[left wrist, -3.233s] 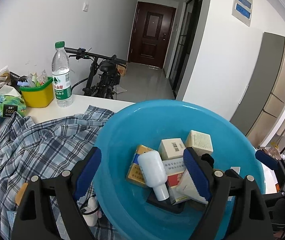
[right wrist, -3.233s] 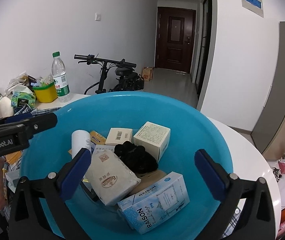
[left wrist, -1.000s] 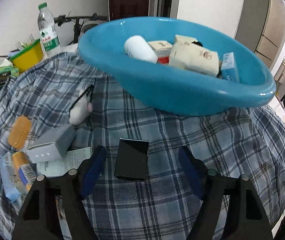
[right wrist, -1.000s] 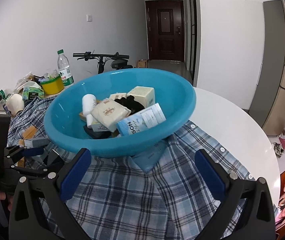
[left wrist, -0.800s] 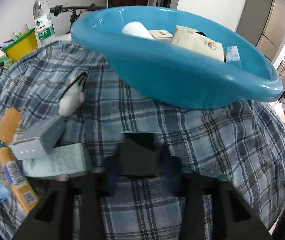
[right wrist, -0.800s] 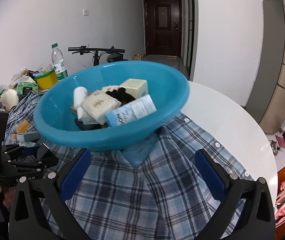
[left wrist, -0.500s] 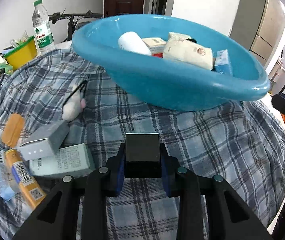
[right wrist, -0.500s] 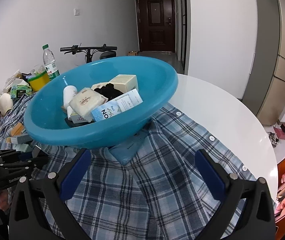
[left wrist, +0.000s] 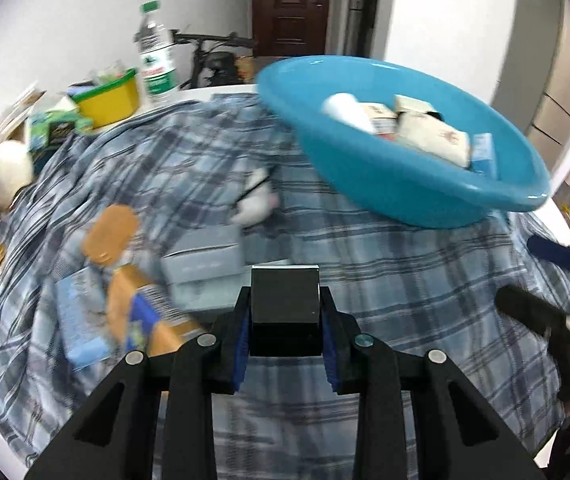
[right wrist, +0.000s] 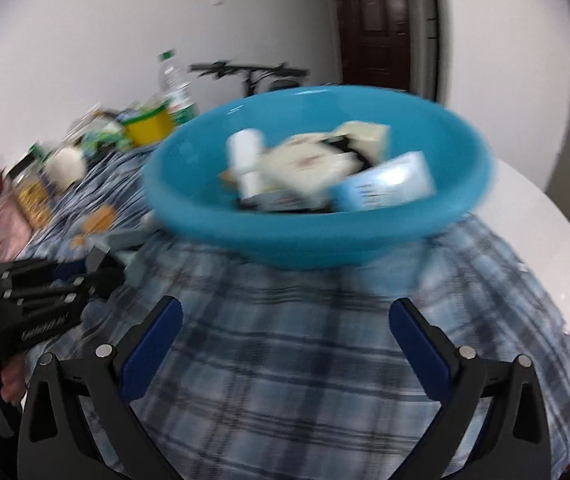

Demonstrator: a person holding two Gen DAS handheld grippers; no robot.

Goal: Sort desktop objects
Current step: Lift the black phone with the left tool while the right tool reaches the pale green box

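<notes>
My left gripper [left wrist: 285, 316] is shut on a small black box [left wrist: 285, 294] and holds it above the plaid shirt [left wrist: 405, 300]. A blue basin [left wrist: 405, 176] with a white bottle, a beige pouch and small boxes sits tilted on the shirt at the right. It also shows in the right wrist view [right wrist: 313, 232]. My right gripper [right wrist: 285, 320] is open and empty in front of the basin. The left gripper [right wrist: 81, 276] with the box shows at the left of that view.
A grey box [left wrist: 203, 264], a pale green box, an orange tube [left wrist: 111, 232], an orange-and-blue pack [left wrist: 141, 316] and a white plush toy [left wrist: 255, 208] lie on the shirt at the left. A yellow tub [left wrist: 107, 100], a water bottle [left wrist: 155, 52] and tissue packs stand behind.
My left gripper closed on the black box that lay on the shirt and lifted it. Both grippers pulled back from the basin; the views are now blurred by motion.
</notes>
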